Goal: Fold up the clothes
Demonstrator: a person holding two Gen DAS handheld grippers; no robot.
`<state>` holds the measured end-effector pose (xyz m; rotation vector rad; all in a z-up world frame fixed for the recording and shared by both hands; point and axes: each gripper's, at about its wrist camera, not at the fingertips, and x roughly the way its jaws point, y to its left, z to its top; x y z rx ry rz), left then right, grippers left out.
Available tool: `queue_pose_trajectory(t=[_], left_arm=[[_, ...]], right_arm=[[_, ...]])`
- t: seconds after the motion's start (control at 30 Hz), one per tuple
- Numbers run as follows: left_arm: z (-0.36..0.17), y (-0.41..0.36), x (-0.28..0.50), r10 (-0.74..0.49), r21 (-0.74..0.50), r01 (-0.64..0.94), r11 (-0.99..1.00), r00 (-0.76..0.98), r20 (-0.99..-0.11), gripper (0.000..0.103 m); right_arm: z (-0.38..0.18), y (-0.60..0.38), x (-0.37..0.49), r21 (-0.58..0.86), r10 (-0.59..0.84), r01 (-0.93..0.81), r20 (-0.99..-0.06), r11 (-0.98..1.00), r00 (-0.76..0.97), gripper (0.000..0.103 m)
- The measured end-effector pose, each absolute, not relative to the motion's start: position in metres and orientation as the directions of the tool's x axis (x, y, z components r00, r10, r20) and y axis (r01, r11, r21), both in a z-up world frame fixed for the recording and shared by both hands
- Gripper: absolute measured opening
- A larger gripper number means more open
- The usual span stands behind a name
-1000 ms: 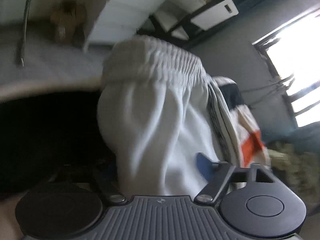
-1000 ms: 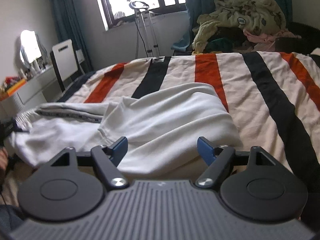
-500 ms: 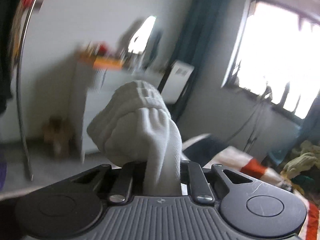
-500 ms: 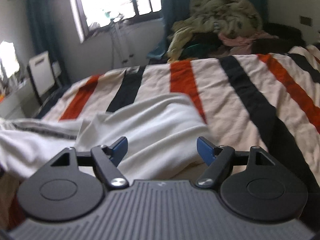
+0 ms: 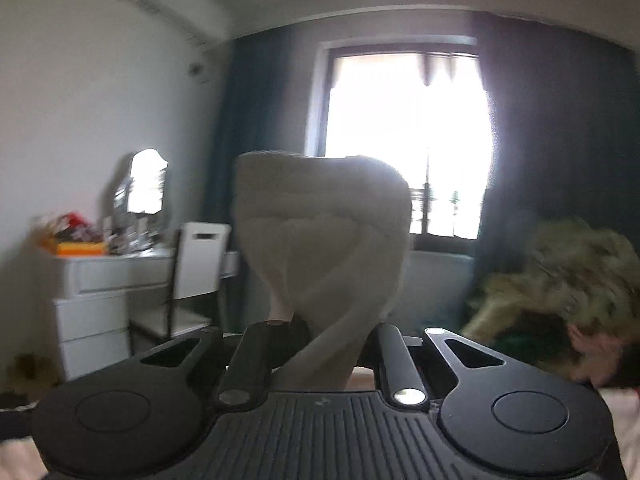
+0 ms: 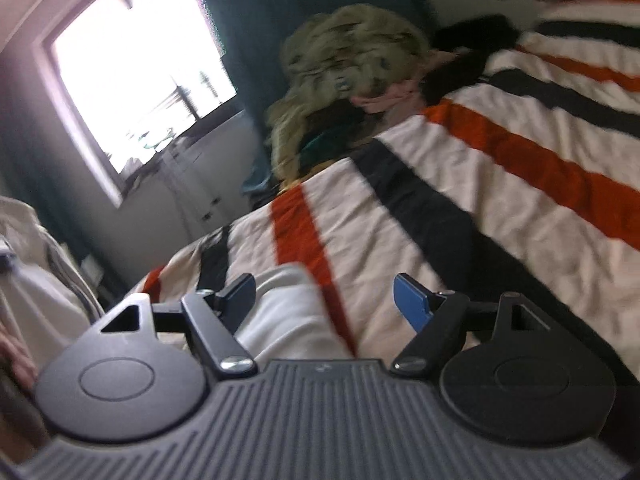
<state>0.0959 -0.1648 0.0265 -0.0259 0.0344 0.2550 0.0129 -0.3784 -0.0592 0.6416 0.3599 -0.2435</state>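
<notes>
The white trousers (image 5: 320, 240) are bunched at the elastic waistband between my left gripper's jaws. My left gripper (image 5: 320, 344) is shut on that waistband and holds it up in the air, facing the window. In the right wrist view the rest of the white trousers (image 6: 288, 316) lies on the striped bedspread (image 6: 500, 184) and rises to the left edge (image 6: 36, 276). My right gripper (image 6: 324, 300) is open and empty, tilted, just above the cloth on the bed; its blue pads (image 6: 412, 304) stand wide apart.
A heap of clothes and a green-yellow blanket (image 6: 344, 64) lies at the bed's far end, also in the left wrist view (image 5: 568, 272). A white dresser (image 5: 100, 280) with a mirror and a chair (image 5: 200, 264) stand by the left wall. A bright window (image 5: 408, 136) lies ahead.
My left gripper has closed on the waistband and swung it up from the bed edge toward the window. My right gripper has tilted and shifted over the bed, still open.
</notes>
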Motion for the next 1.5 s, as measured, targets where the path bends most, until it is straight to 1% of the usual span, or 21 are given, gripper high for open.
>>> queue_pose_trajectory(t=[0.1, 0.2, 0.27, 0.37, 0.43, 0.5, 0.57, 0.6, 0.63, 0.7, 0.77, 0.9, 1.0, 1.07, 1.1, 1.13, 1.23, 1.3, 1.4, 1.47, 1.5], left_arm=[[-0.034, -0.234, 0.09, 0.171, 0.092, -0.167, 0.982, 0.984, -0.042, 0.015], [-0.094, -0.28, 0.097, 0.07, 0.204, -0.038, 0.978, 0.985, -0.155, 0.015], [-0.127, -0.3, 0.099, 0.03, 0.263, 0.03, 0.964, 0.975, -0.22, 0.015], [-0.139, -0.302, 0.096, 0.02, 0.281, 0.042, 0.959, 0.977, -0.214, 0.016], [-0.134, -0.296, 0.104, -0.012, 0.265, 0.084, 0.96, 0.965, -0.263, 0.02], [-0.129, -0.29, 0.104, -0.039, 0.292, 0.13, 0.948, 0.954, -0.299, 0.034], [-0.127, -0.271, 0.108, -0.044, 0.309, 0.148, 0.94, 0.947, -0.319, 0.079], [-0.124, -0.263, 0.104, -0.049, 0.298, 0.153, 0.942, 0.942, -0.331, 0.087], [-0.119, -0.253, 0.097, -0.067, 0.3, 0.178, 0.937, 0.936, -0.345, 0.091], [-0.108, -0.234, 0.082, -0.098, 0.307, 0.221, 0.925, 0.923, -0.371, 0.092], [-0.099, -0.216, 0.06, -0.061, 0.381, 0.22, 0.898, 0.92, -0.387, 0.093], [-0.09, -0.169, 0.047, -0.06, 0.45, 0.259, 0.855, 0.91, -0.411, 0.098], [-0.094, -0.136, 0.028, -0.006, 0.536, 0.222, 0.815, 0.927, -0.374, 0.1], [-0.101, -0.12, 0.02, 0.042, 0.579, 0.18, 0.795, 0.937, -0.348, 0.101], [-0.106, -0.113, 0.021, 0.066, 0.58, 0.174, 0.796, 0.927, -0.368, 0.101], [-0.111, -0.108, 0.023, 0.089, 0.581, 0.169, 0.796, 0.917, -0.389, 0.101], [-0.125, -0.098, 0.036, 0.127, 0.565, 0.16, 0.81, 0.892, -0.434, 0.102], [-0.131, -0.101, 0.041, 0.141, 0.59, 0.149, 0.794, 0.898, -0.417, 0.102], [-0.139, -0.105, 0.045, 0.158, 0.633, 0.119, 0.765, 0.918, -0.363, 0.103], [-0.14, -0.102, 0.05, 0.162, 0.606, 0.103, 0.789, 0.916, -0.367, 0.103], [-0.139, -0.098, 0.054, 0.162, 0.576, 0.098, 0.812, 0.91, -0.383, 0.103]], right_arm=[[-0.062, -0.405, 0.004, 0.624, -0.137, 0.351, -0.364, 0.698, 0.921, 0.08], [-0.062, -0.419, -0.001, 0.66, -0.146, 0.318, -0.303, 0.681, 0.942, 0.08], [-0.063, -0.424, 0.0, 0.657, -0.137, 0.302, -0.291, 0.691, 0.947, 0.08], [-0.072, -0.431, 0.009, 0.681, -0.084, 0.29, -0.319, 0.673, 0.944, 0.08], [-0.077, -0.433, 0.013, 0.697, -0.042, 0.282, -0.34, 0.659, 0.939, 0.08], [-0.079, -0.43, 0.017, 0.709, -0.006, 0.267, -0.348, 0.652, 0.937, 0.08], [-0.079, -0.426, 0.02, 0.714, 0.026, 0.246, -0.347, 0.656, 0.938, 0.08], [-0.079, -0.424, 0.022, 0.718, 0.047, 0.23, -0.344, 0.657, 0.938, 0.08], [-0.079, -0.422, 0.023, 0.726, 0.075, 0.212, -0.341, 0.654, 0.937, 0.08], [-0.081, -0.418, 0.027, 0.746, 0.133, 0.177, -0.336, 0.643, 0.932, 0.08], [-0.082, -0.412, 0.029, 0.761, 0.183, 0.152, -0.336, 0.63, 0.924, 0.08], [-0.075, -0.4, 0.029, 0.761, 0.232, 0.106, -0.323, 0.64, 0.918, 0.079], [-0.074, -0.393, 0.035, 0.785, 0.276, 0.089, -0.319, 0.612, 0.907, 0.079], [-0.082, -0.391, 0.045, 0.831, 0.32, 0.107, -0.325, 0.546, 0.89, 0.079], [-0.089, -0.39, 0.05, 0.854, 0.338, 0.128, -0.331, 0.504, 0.881, 0.077], [-0.095, -0.388, 0.057, 0.87, 0.356, 0.147, -0.34, 0.471, 0.87, 0.071], [-0.108, -0.376, 0.075, 0.884, 0.405, 0.183, -0.37, 0.429, 0.836, 0.071], [-0.117, -0.368, 0.09, 0.89, 0.43, 0.21, -0.388, 0.405, 0.815, 0.071], [-0.125, -0.359, 0.112, 0.868, 0.405, 0.251, -0.433, 0.429, 0.805, 0.071], [-0.128, -0.356, 0.123, 0.864, 0.383, 0.261, -0.436, 0.43, 0.814, 0.071], [-0.128, -0.355, 0.127, 0.863, 0.371, 0.261, -0.434, 0.431, 0.821, 0.067]])
